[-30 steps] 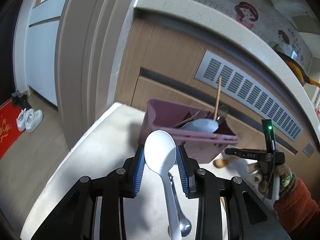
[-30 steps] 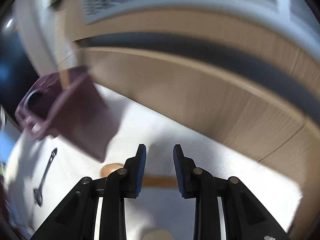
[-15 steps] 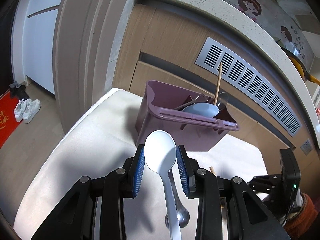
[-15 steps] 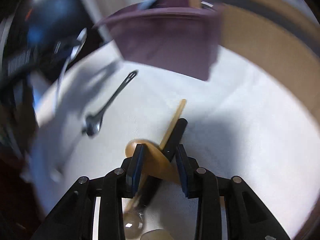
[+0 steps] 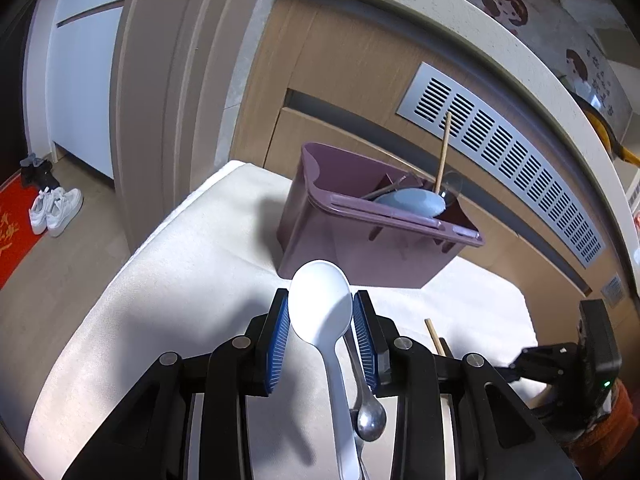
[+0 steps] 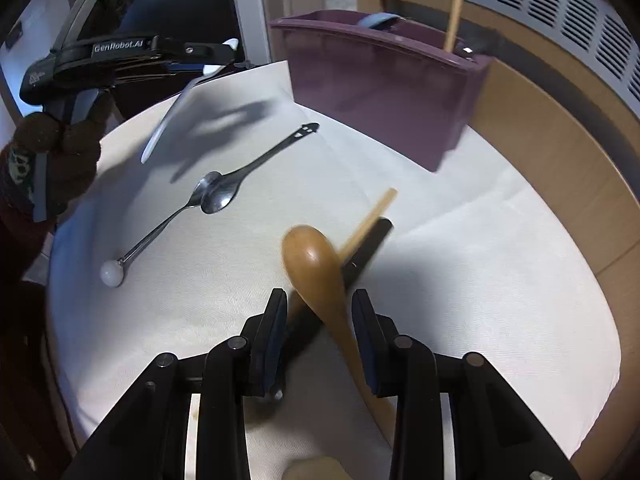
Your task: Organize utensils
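Both views bright, daylit; heavy fisheye bending, dark vignette at edges. White tablecloth [image 6: 460, 280] near blown out. Soft shadows fall far-left. Right view: wooden spoon [image 6: 316, 272] motion-blurred; left view sharp throughout.

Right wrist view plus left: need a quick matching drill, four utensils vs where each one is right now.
Things:
1. white spoon
2. wooden spoon
3. metal spoon
4. upright wooden stick

Places:
A. standing in the purple caddy
B. between the right gripper fingers, which are not closed on it
C. lying on the white cloth, clear of both grippers
D. clamped in the left gripper

Pairs: 1-D, 2-B, 3-C, 4-A
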A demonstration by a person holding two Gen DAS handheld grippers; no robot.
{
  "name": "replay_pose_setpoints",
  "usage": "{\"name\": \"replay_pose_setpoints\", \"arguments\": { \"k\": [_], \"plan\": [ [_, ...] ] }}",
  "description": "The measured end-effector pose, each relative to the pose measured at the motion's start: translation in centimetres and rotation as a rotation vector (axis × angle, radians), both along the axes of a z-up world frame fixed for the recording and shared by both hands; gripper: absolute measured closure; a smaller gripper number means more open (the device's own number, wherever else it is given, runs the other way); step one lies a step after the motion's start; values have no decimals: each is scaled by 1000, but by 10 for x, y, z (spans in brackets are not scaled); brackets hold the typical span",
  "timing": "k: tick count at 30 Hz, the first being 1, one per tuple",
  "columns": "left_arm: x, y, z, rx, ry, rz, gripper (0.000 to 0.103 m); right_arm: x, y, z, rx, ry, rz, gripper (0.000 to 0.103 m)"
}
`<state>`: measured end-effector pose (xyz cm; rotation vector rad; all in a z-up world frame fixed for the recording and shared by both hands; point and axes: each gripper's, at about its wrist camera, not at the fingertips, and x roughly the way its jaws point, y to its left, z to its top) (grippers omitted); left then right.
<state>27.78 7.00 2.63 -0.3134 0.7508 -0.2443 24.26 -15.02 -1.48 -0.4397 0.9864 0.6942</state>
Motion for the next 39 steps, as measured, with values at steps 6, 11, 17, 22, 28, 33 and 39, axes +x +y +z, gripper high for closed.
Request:
{"name": "replay_pose_setpoints", "arguments": {
  "k": [6, 11, 17, 22, 28, 33, 39],
  "plan": [
    [-6, -3, 4, 28, -6, -11, 70, 16, 25, -8, -88, -48, 0, 70],
    [-11, -5, 7, 29, -28, -17, 70, 32, 13, 3, -21, 25, -149, 75],
    [-20, -12, 40, 16, -162, 0, 70, 22, 1, 63, 184, -69, -236, 75],
    [-12, -20, 121, 6, -413, 7, 70, 21, -4, 153, 419, -263, -264, 75],
    [12, -27, 168, 12, -621, 50, 70, 61, -3, 228, 598, -466, -333, 75],
    [43, -24, 144, -13, -611, 67, 70, 92, 1, 215, 541, -500, -398, 75],
    [77, -38, 99, 12, -551, 90, 70, 121, 4, 168, 463, -472, -429, 75]
  ]
}}
